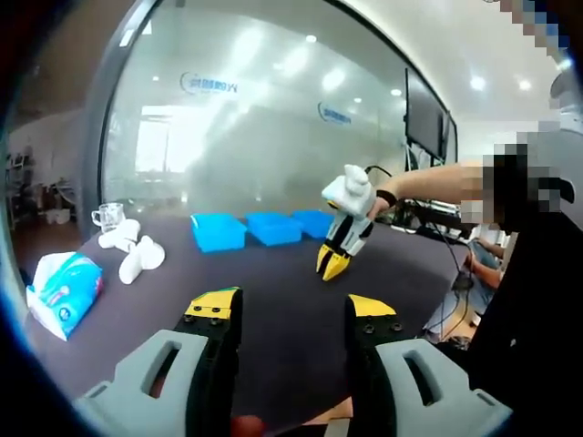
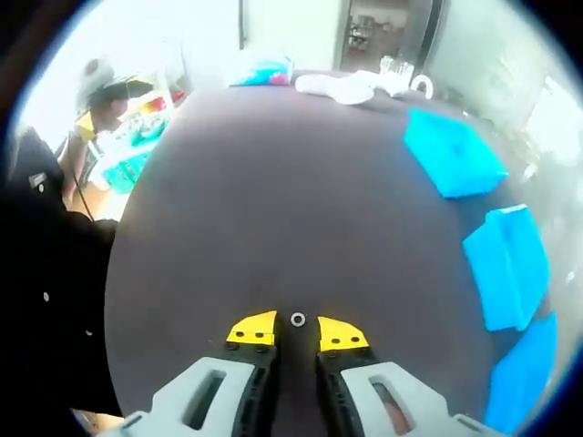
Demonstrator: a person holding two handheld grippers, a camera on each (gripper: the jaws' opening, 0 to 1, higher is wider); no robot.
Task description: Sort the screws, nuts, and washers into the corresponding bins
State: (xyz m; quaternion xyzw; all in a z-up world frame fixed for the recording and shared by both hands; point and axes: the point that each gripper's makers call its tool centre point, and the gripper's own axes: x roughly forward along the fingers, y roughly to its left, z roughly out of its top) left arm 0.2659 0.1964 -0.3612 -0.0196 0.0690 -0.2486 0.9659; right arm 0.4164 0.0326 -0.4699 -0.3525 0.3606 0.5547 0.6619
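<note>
Left gripper view: dark table [image 1: 282, 309], glass wall [image 1: 264, 118].

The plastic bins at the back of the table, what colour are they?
The three plastic bins are bright blue, clearest in the right gripper view, on the dark table.

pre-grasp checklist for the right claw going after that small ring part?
1. Target located: small ring-shaped part on the table, just ahead of the right claw tips: ok.
2. Claw centred on it: ok.
3. Jaws apart enough to straddle it: cannot tell.
4. Washer or nut: cannot tell.
5. Three blue bins on the table, apart from the part: ok.
6. Left claw open, empty, away from target: ok.
</note>
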